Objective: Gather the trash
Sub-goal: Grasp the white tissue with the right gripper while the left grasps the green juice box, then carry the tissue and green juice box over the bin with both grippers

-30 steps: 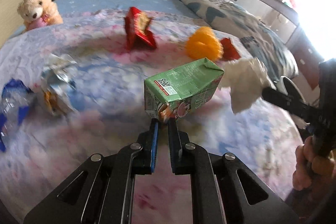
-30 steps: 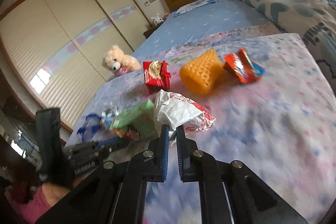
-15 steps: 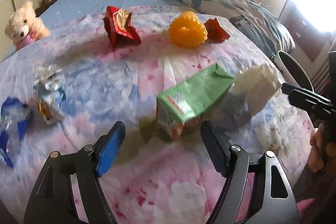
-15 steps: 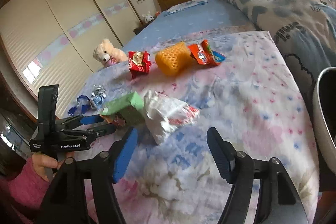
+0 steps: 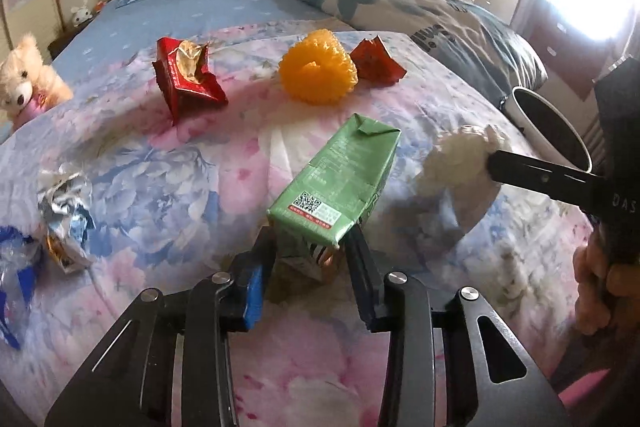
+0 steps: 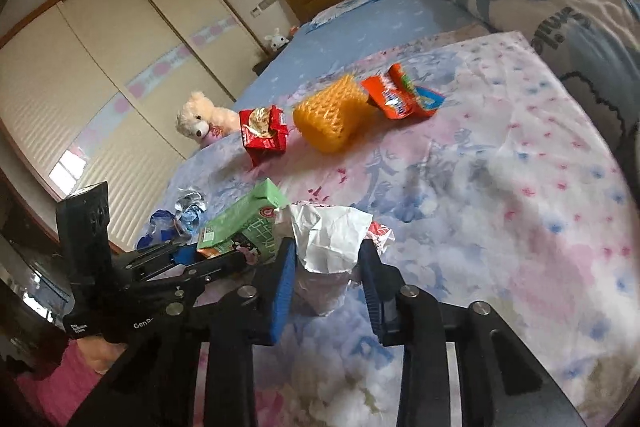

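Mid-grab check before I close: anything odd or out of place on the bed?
Litter is scattered over the floral bedspread: a green drink carton on its side, a crumpled white wrapper, a torn red snack packet and an orange foam net.

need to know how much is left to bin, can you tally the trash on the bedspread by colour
red wrappers: 2
orange foam net: 1
green carton: 1
white crumpled paper bag: 1
silver wrapper: 1
blue and clear wrapper: 1
total: 7
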Demonstrator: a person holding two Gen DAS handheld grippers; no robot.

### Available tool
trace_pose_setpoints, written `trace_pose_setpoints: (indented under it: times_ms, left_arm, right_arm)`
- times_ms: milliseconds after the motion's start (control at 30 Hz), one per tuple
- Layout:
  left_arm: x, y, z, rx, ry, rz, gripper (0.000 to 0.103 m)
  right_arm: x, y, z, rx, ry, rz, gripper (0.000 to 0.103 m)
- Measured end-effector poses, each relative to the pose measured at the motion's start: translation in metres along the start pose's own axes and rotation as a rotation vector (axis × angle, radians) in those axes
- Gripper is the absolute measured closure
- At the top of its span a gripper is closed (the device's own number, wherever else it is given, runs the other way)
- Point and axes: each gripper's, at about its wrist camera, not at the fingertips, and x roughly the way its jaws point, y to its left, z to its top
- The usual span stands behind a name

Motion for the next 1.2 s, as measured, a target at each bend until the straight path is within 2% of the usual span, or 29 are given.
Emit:
trace_pose_setpoints:
  times_ms: [100,333,700,1200]
  left_arm:
    - [-0.006,-0.010,0.000,-0.028,-0.017,0.002,0.069]
    - [-0.015,-0.049,0.006,-0.064,-0.053,-0.049,0.069]
    - [0.000,-0.122,0.021,0.011,-0.036,-0.144,0.070]
    - [0.012,-0.201,0.041,0.124,-0.021,-0.206,0.070]
  right_arm:
    - [-0.020,-0.006,-0.003,0.000,-0.032,-0.025,0.072]
    - [-0.063,-0.029,-0.008,0.041,-0.095,-0.076,0.072]
    - [-0.127,-0.067,-0.015,0.089,-0.181,-0.173,0.072]
    - [-0.188,-0.120,-0.026,0.183,-0.261,-0.275,0.072]
